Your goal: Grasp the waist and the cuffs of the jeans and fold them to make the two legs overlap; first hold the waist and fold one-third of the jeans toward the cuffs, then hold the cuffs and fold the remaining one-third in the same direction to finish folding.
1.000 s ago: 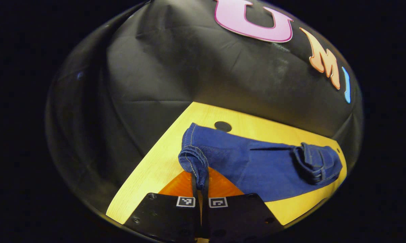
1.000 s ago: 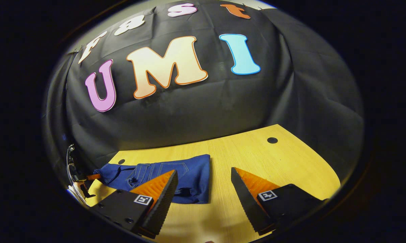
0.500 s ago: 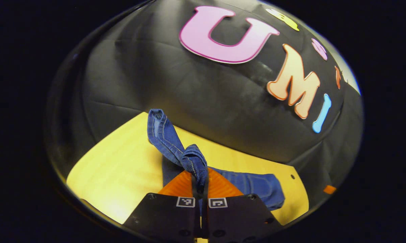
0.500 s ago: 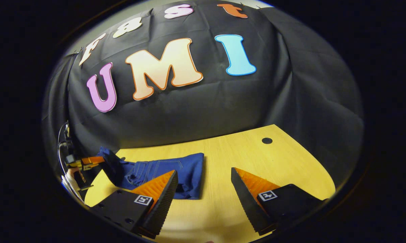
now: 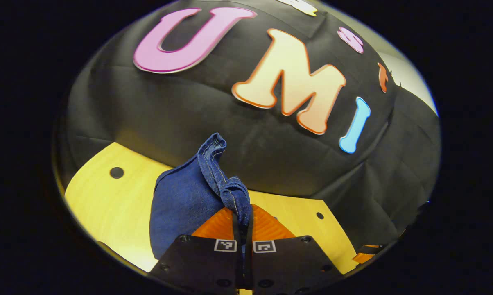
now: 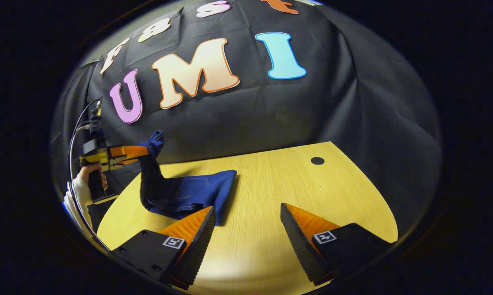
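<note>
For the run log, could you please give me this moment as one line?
left gripper: shut on jeans cuff end, raised off table | right gripper: open, holding nothing | rest of jeans on table

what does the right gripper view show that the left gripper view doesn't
Right gripper view: the whole lift from the side, with the left gripper raising one end of the jeans off the table, the hand and pale sleeve holding it, and the right gripper open over bare wood.

Left gripper view: the close grip, fingers shut on a bunched hem of denim.

Both: the jeans, the wooden table and the black cloth wall.
</note>
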The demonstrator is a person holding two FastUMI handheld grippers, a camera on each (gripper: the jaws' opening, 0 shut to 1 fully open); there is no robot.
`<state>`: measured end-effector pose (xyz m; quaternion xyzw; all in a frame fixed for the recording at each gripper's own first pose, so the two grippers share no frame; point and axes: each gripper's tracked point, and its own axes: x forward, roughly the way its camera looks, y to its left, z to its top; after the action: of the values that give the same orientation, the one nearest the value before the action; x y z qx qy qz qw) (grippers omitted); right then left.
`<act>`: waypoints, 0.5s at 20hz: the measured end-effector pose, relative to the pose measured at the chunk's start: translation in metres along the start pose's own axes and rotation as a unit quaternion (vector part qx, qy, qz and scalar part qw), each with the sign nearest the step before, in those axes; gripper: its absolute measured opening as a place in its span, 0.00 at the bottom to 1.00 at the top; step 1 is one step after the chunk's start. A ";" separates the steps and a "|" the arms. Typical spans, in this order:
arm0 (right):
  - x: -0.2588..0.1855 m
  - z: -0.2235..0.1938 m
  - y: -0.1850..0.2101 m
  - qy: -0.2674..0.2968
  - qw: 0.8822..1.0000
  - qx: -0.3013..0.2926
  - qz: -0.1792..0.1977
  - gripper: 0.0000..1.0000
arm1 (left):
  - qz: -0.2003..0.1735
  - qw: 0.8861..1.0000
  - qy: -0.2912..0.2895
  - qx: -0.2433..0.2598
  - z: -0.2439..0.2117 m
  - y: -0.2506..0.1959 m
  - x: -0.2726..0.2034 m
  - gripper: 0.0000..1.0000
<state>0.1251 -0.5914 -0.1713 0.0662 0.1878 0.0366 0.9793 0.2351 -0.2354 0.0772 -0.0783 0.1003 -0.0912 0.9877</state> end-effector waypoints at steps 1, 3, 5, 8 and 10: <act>0.000 0.001 -0.005 0.000 1.000 0.004 0.003 0.98 | 0.000 1.000 0.008 0.010 -0.007 -0.012 0.008 0.00; 0.000 -0.003 -0.017 0.004 1.000 0.010 0.002 0.98 | 0.002 0.999 0.033 0.025 -0.030 -0.029 0.021 0.00; -0.001 -0.005 -0.028 0.007 1.000 0.021 -0.003 0.98 | 0.014 0.997 0.058 0.054 -0.062 -0.034 0.024 0.00; -0.003 -0.007 -0.039 0.011 1.000 0.029 -0.007 0.98 | 0.038 0.988 0.100 0.111 -0.120 -0.029 0.025 0.00; -0.003 -0.010 -0.044 0.015 1.000 0.021 -0.010 0.98 | 0.053 0.978 0.119 0.162 -0.150 -0.022 0.018 0.00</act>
<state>0.1206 -0.6339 -0.1856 0.0841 0.2034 0.0242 0.9752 0.2170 -0.2808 -0.0671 0.0996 0.2049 -0.0628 0.9717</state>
